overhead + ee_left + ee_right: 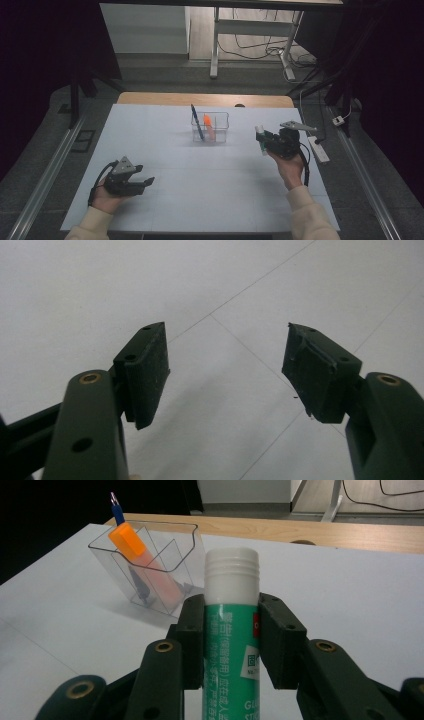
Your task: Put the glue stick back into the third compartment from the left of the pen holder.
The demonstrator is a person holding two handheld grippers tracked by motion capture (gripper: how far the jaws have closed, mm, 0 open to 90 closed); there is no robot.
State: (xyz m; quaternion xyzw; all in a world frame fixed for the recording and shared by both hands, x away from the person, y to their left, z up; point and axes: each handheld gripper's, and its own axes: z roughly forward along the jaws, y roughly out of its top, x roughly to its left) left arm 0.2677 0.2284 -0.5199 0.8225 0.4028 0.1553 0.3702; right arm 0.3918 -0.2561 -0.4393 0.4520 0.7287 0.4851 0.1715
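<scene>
High view, left to right: the left gripper (142,183) rests near the worktop's (150,130) front-left corner, jaws apart and empty. A clear organizer (210,127) mid-worktop holds a blue pen (196,121) and orange marker (209,126). The right gripper (263,140) clamps a glue stick (231,630) mid-body; it looks light, rigid and smooth, possibly slippery.

White table (165,150), wooden edge along far side. Beyond it on the grey floor: white desk frame (216,45) with loose black cables (260,47). Power strip (319,149) lies on floor just right of table.
</scene>
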